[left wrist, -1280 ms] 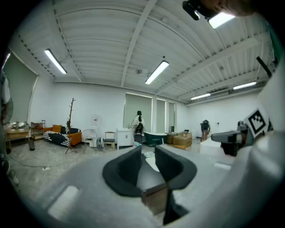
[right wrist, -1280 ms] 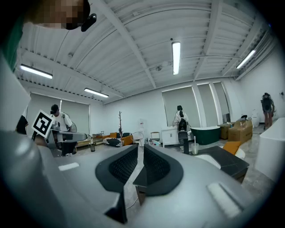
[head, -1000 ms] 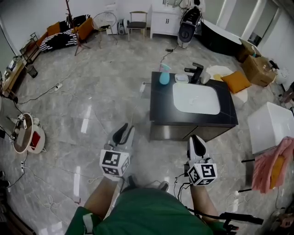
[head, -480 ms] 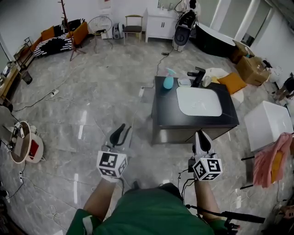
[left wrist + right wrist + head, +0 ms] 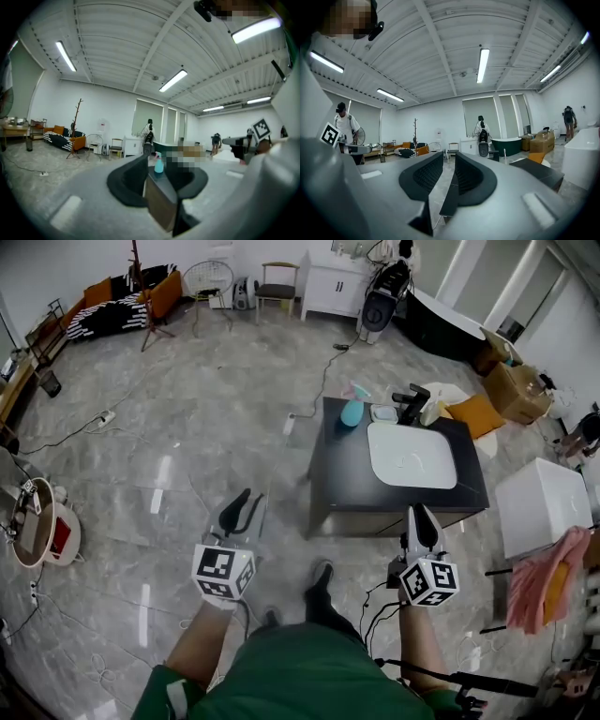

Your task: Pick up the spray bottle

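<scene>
The spray bottle (image 5: 352, 411), teal with a pink trigger, stands upright at the far left corner of a black vanity counter (image 5: 342, 474). In the left gripper view the spray bottle (image 5: 158, 165) shows far off, between the jaws. My left gripper (image 5: 246, 506) is open and empty, held level over the floor to the left of the counter's near corner. My right gripper (image 5: 422, 519) hovers at the counter's near edge. Its jaws are opening, stand a narrow gap apart, and nothing is between them in the right gripper view (image 5: 449, 173).
A white basin (image 5: 411, 454) and a black faucet (image 5: 410, 401) sit on the counter beside the bottle. A white box (image 5: 544, 507) and a pink cloth (image 5: 542, 568) are on the right. An orange cushion (image 5: 478, 413) lies beyond the counter. Cables (image 5: 323, 371) cross the floor.
The person has stepped forward, and a foot now shows below. Both grippers have come closer to the counter, the right one reaching its near edge.
</scene>
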Demonstrator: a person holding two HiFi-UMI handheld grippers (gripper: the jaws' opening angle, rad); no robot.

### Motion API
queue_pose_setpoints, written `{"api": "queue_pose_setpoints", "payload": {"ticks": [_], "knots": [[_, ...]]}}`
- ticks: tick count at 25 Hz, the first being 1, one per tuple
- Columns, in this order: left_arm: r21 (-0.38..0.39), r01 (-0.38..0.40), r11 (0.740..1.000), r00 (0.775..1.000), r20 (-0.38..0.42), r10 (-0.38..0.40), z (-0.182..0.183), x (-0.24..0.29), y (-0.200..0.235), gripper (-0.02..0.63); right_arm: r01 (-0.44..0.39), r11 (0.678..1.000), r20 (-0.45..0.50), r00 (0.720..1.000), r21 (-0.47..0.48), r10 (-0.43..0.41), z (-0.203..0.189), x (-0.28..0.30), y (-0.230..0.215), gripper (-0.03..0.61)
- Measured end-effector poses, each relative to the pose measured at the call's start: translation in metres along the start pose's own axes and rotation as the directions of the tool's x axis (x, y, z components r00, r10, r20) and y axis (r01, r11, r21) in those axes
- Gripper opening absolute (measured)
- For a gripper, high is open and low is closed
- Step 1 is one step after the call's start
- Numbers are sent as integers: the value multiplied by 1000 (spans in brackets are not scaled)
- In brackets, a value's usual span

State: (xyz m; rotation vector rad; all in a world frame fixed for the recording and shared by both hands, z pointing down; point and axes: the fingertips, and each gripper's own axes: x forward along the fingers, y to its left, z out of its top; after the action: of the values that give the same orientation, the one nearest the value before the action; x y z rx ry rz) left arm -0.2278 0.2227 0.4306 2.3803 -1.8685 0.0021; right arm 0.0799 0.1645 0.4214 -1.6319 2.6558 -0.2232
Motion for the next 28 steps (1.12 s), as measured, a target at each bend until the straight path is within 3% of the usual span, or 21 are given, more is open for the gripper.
{"api": "queue_pose_setpoints", "payload": {"ticks": [8, 18, 28], "knots": [[22, -86, 996, 996, -8, 87, 17, 87, 22, 100, -46, 997, 9, 999, 63, 46, -4, 99, -46, 64], [53, -127, 990, 991, -39, 129, 29, 219, -4, 100, -160, 982, -14, 987, 104, 163, 0, 213, -125, 64], [56, -155, 986, 985, -69, 159, 23, 278, -3, 101, -196, 974, -66, 977, 115, 205, -14, 273, -160, 75]]}}
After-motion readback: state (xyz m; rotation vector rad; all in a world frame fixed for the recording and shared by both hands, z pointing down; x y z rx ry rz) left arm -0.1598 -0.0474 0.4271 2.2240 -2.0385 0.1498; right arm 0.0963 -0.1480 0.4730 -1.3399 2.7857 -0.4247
